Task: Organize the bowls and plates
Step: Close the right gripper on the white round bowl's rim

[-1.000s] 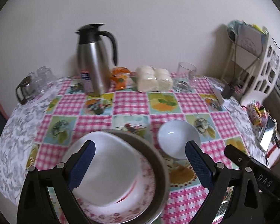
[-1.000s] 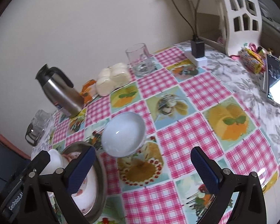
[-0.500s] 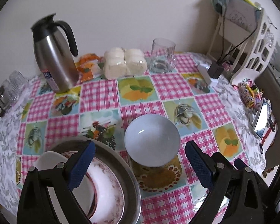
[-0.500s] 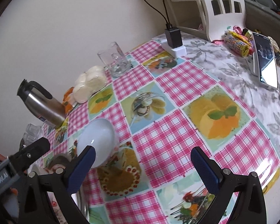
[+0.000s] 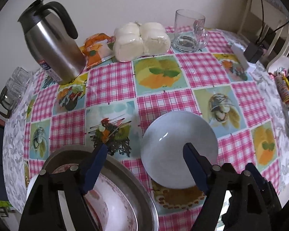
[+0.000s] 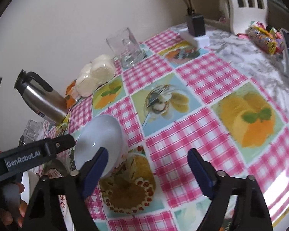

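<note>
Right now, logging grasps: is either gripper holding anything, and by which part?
Nothing is held. Left gripper and right gripper are both open; the white bowl sits ungripped.

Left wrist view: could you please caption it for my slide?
Open left gripper straddles the white bowl's rim on the checked tablecloth, beside stacked plates.

White bowl [image 5: 178,150], pink-checked tablecloth [image 5: 206,71], blue-padded tongs [image 5: 144,155]
</note>
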Motion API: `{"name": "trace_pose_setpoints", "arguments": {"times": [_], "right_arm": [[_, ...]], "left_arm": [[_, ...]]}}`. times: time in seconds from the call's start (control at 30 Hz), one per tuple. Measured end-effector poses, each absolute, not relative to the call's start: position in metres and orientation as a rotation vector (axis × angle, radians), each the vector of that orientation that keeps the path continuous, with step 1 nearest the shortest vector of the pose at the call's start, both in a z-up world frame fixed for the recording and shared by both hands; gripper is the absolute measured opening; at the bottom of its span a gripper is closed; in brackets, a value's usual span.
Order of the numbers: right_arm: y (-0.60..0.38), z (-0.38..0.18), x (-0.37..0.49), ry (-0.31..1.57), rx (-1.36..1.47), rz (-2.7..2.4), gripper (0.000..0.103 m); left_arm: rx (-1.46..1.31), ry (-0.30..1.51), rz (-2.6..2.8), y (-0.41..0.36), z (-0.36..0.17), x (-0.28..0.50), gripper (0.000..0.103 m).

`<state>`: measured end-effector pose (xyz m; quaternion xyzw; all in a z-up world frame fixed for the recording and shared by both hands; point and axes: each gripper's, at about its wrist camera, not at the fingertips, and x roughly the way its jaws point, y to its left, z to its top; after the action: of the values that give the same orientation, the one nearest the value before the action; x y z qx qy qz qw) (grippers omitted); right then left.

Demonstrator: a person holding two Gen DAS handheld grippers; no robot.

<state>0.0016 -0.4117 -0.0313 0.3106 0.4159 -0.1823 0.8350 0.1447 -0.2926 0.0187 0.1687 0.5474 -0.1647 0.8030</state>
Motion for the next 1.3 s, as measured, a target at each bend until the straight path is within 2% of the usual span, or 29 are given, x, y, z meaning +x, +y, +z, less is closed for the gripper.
{"name": "trace_pose_setpoints", "arguments": {"times": [0.07,0.13,0.27,0.4,0.5,0.63,0.73,0.9,1.1,1.3], "right_arm": [[-0.408,-0.039,0.009,0.894,0.657,-0.377,0.069],[-0.404,-0.045,0.016,0.909,0.652,-0.367,0.065],[-0.399,-0.055,0.025,0.925,0.656,-0.350,0.055],[-0.394,-0.061,0.033,0.932,0.659,-0.335,0.047],[-0.390,-0.064,0.037,0.934,0.664,-0.326,0.041],[-0.385,-0.067,0.043,0.936,0.662,-0.317,0.035],[-0.382,-0.071,0.046,0.938,0.668,-0.313,0.034],[-0.378,-0.077,0.050,0.947,0.682,-0.296,0.028],[-0.384,-0.077,0.044,0.942,0.694,-0.308,0.025],[-0.391,-0.074,0.037,0.940,0.706,-0.315,0.025]], "left_arm": [[0.383,1.181,-0.351,-0.297,0.013,0.147,0.076],[0.399,1.203,-0.336,-0.301,0.005,0.152,0.064],[0.406,1.218,-0.322,-0.304,-0.008,0.161,0.060],[0.395,1.262,-0.321,-0.305,-0.024,0.167,0.049],[0.399,1.276,-0.316,-0.305,-0.033,0.169,0.045],[0.377,1.306,-0.320,-0.304,-0.044,0.171,0.032],[0.366,1.309,-0.334,-0.305,-0.047,0.171,0.030],[0.353,1.301,-0.343,-0.306,-0.046,0.172,0.029],[0.311,1.305,-0.383,-0.303,-0.041,0.169,0.022],[0.296,1.302,-0.410,-0.308,-0.040,0.159,0.021]]}}
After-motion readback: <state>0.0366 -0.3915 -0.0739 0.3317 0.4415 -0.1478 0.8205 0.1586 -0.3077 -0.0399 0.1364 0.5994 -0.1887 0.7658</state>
